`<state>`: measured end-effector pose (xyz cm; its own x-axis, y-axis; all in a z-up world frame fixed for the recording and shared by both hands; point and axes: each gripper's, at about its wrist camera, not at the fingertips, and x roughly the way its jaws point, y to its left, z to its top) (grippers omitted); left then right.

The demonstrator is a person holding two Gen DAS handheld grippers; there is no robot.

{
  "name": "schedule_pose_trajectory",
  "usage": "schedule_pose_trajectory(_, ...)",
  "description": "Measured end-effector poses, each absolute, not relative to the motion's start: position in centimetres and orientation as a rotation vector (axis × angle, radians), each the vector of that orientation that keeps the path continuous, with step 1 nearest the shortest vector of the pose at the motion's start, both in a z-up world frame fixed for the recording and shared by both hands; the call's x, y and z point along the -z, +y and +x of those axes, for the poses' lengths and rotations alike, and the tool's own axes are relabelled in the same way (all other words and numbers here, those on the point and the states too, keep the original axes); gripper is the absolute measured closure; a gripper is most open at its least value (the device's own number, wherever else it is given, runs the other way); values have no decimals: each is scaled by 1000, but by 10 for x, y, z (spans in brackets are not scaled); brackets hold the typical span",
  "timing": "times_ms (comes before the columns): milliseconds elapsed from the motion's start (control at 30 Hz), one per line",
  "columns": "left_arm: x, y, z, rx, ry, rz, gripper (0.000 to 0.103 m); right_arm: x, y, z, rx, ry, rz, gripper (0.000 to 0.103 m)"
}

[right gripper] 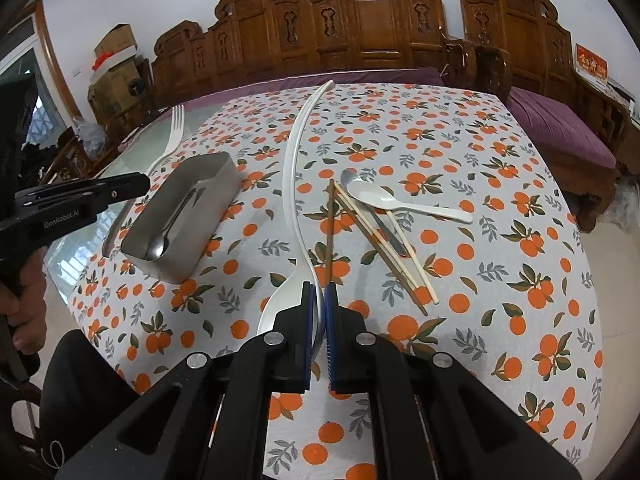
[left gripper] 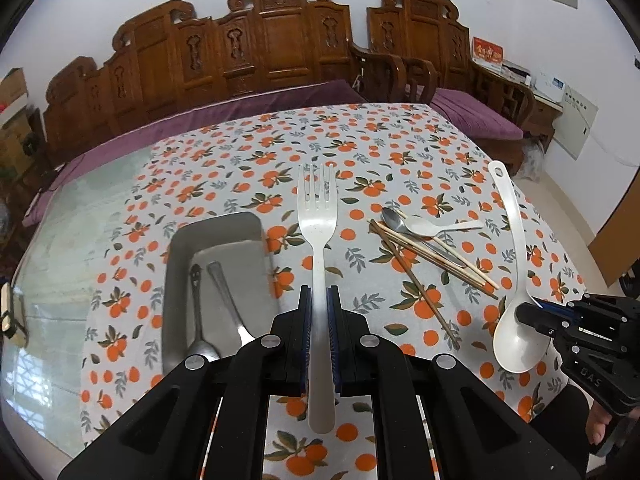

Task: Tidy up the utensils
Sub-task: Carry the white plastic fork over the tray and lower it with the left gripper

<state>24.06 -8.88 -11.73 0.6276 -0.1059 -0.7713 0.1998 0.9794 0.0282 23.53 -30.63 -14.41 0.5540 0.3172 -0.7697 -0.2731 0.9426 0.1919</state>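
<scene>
Fork (left gripper: 317,216), white, clamped by handle in left claw (left gripper: 319,300), above counter (left gripper: 400,140) beside metal tray (left gripper: 176,264) w/ 2 spoons. Right claw (right gripper: 319,300) grips white ladle (right gripper: 294,184) at bowel edge; chopsticks (right gripper: 372,236) loose on cloth.

Soft, even daylight fills the room, and shadows under the utensils are faint. The glass tabletop (left gripper: 80,216) at left shows pale glare. Fisheye bending curves the edges, with dark corners; focus stays sharp.
</scene>
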Motion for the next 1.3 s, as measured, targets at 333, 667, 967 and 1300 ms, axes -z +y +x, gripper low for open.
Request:
schedule_pose_trajectory(333, 124, -51, 249, 162, 878, 105, 96, 152, -292, 235, -372, 937, 37, 96)
schedule_pose_trajectory(667, 171, -1, 284, 136, 934, 79, 96, 168, -255, 260, -403, 974, -15, 96)
schedule_pose_trajectory(967, 208, 21, 304, 103, 989, 53, 96, 163, -235, 289, -427, 972, -2, 96)
schedule_pose_trajectory(1300, 220, 22, 306, 128, 1005, 35, 96, 169, -219, 301, -433, 987, -19, 96)
